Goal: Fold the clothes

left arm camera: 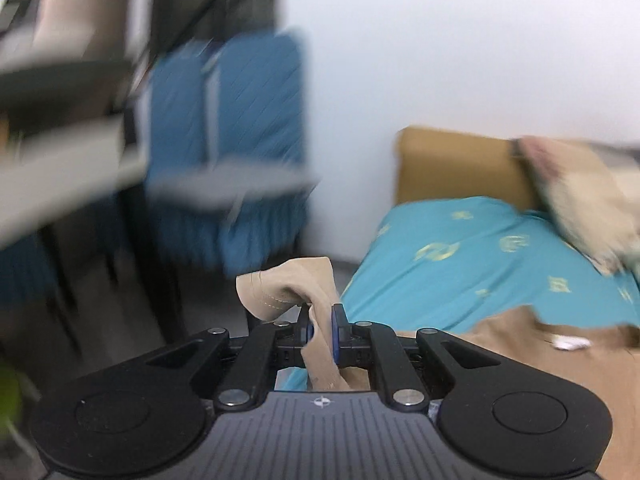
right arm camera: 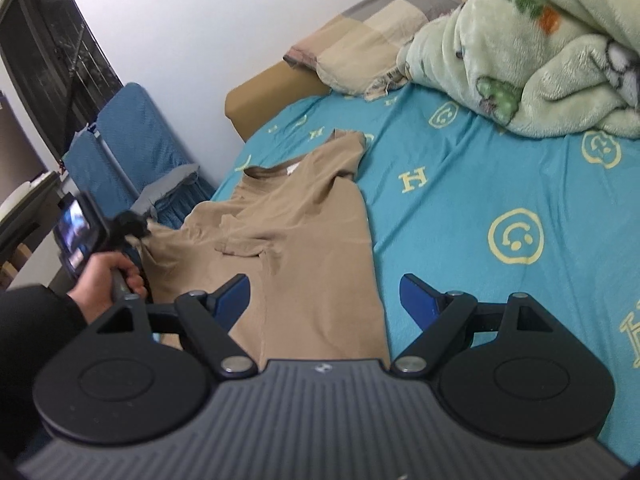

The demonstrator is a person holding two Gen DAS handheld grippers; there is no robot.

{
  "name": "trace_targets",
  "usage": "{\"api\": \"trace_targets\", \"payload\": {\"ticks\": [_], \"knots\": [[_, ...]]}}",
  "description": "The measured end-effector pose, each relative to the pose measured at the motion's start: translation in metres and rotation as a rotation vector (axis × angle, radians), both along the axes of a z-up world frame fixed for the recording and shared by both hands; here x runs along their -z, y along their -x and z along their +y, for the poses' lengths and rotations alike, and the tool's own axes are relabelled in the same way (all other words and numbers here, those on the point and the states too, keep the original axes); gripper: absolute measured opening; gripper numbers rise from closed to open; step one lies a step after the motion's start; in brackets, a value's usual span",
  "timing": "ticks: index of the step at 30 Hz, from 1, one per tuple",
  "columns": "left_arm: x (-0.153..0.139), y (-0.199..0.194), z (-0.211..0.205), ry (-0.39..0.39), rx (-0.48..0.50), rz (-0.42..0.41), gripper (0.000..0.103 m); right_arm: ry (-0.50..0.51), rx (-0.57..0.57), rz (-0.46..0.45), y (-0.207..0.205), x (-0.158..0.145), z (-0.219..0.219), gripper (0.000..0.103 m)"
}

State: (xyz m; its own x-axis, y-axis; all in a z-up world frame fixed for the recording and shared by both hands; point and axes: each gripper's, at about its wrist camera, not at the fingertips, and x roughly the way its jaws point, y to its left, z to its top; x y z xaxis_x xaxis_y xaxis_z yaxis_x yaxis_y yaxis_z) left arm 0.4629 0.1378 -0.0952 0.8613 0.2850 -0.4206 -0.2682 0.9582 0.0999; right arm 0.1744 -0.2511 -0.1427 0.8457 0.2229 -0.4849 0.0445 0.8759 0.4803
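Observation:
A tan T-shirt (right arm camera: 304, 232) lies spread on the turquoise bed sheet (right arm camera: 480, 184), collar toward the headboard. My left gripper (left arm camera: 322, 326) is shut on a bunched edge of the tan T-shirt (left arm camera: 288, 288) and holds it up at the bed's left side; in the right wrist view it shows at the shirt's left sleeve (right arm camera: 134, 226). My right gripper (right arm camera: 324, 296) is open and empty, hovering above the shirt's lower part, with its blue pads (right arm camera: 234, 300) spread wide.
A green fleece blanket (right arm camera: 532, 44) is heaped at the bed's far right. A checked pillow (right arm camera: 372, 28) lies by the tan headboard (right arm camera: 272, 92). A blue folding chair (right arm camera: 132, 144) stands beside the bed on the left, near a dark window (right arm camera: 60, 52).

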Motion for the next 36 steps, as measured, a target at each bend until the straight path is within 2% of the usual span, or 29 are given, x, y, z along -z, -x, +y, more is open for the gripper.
{"api": "trace_targets", "payload": {"ticks": [4,7,10,12,14,15,17,18,20,22,30,32,36], "knots": [[-0.032,0.006,-0.089,-0.181,0.176,-0.012,0.009,-0.002,0.035,-0.026,0.009,-0.007,-0.012,0.084],[-0.031,0.006,-0.159,-0.262,0.302,0.010,0.008,0.008,0.066,-0.042,0.013,-0.010,-0.021,0.084],[-0.015,-0.003,-0.212,-0.255,0.354,0.056,0.008,0.024,0.092,-0.049,0.014,-0.010,-0.029,0.084],[0.001,-0.015,-0.235,-0.221,0.372,0.094,0.011,0.028,0.103,-0.042,0.012,-0.006,-0.035,0.084],[0.013,-0.022,-0.244,-0.161,0.383,0.147,0.031,0.034,0.114,-0.037,0.010,-0.002,-0.042,0.084],[0.019,-0.026,-0.248,-0.131,0.388,0.173,0.037,0.036,0.119,-0.034,0.009,0.001,-0.045,0.084],[0.024,-0.019,-0.240,-0.095,0.388,0.181,0.054,0.041,0.129,-0.024,0.006,0.005,-0.050,0.084],[0.023,-0.014,-0.238,-0.087,0.388,0.178,0.056,0.039,0.131,-0.020,0.005,0.007,-0.052,0.084],[0.018,0.004,-0.227,-0.064,0.390,0.168,0.071,0.027,0.124,-0.017,0.003,0.010,-0.052,0.084],[0.008,0.037,-0.212,-0.025,0.394,0.157,0.075,0.033,0.101,-0.025,0.003,0.010,-0.048,0.084],[-0.023,0.242,-0.098,0.255,0.311,0.246,0.079,0.047,-0.036,-0.055,0.014,0.006,-0.020,0.084],[-0.012,0.285,-0.068,0.320,0.265,0.304,0.078,0.039,-0.068,-0.052,0.021,0.003,-0.014,0.084],[0.011,0.321,-0.037,0.353,0.201,0.418,0.074,0.025,-0.132,-0.046,0.035,-0.004,-0.003,0.081]]}}
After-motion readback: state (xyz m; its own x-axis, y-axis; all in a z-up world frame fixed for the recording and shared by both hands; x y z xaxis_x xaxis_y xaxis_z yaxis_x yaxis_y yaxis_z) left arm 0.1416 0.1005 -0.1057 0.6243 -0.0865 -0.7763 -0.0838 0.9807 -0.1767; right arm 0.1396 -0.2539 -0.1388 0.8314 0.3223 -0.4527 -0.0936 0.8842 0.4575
